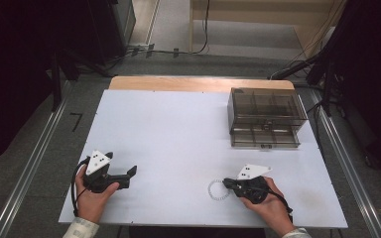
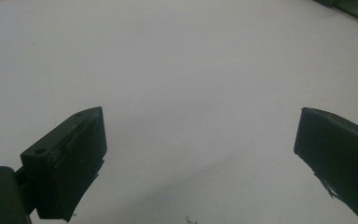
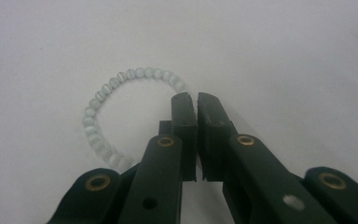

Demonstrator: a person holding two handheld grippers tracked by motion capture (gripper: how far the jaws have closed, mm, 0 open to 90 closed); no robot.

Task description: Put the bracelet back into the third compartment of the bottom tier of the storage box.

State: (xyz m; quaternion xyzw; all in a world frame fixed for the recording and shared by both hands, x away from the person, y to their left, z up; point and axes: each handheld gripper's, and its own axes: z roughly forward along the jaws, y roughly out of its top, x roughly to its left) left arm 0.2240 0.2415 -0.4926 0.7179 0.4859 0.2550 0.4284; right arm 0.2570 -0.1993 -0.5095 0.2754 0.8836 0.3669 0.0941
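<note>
- White covered the whole table top (image 1: 178, 139), with a strip of bare wood along its far edge.
- My left gripper (image 1: 129, 174) lay at the near left of the table in my left hand (image 1: 92, 196), and its jaws stood spread wide with only bare table between them in the left gripper view.
- My right gripper (image 1: 226, 184) lay at the near right in my right hand (image 1: 268, 201), pointing left.
- Its jaws were pressed nearly together in the right gripper view, a thin slit between the pads; whether they pinched a bead I could not tell.
- I saw the pale bead bracelet (image 3: 103, 122) lying flat as a ring on the table, just left of the right gripper's tips, with its right side running up to those tips and hidden behind them.
- At the far right stood a smoky clear plastic organiser box (image 1: 265, 116) with divided compartments, well apart from both grippers.
</note>
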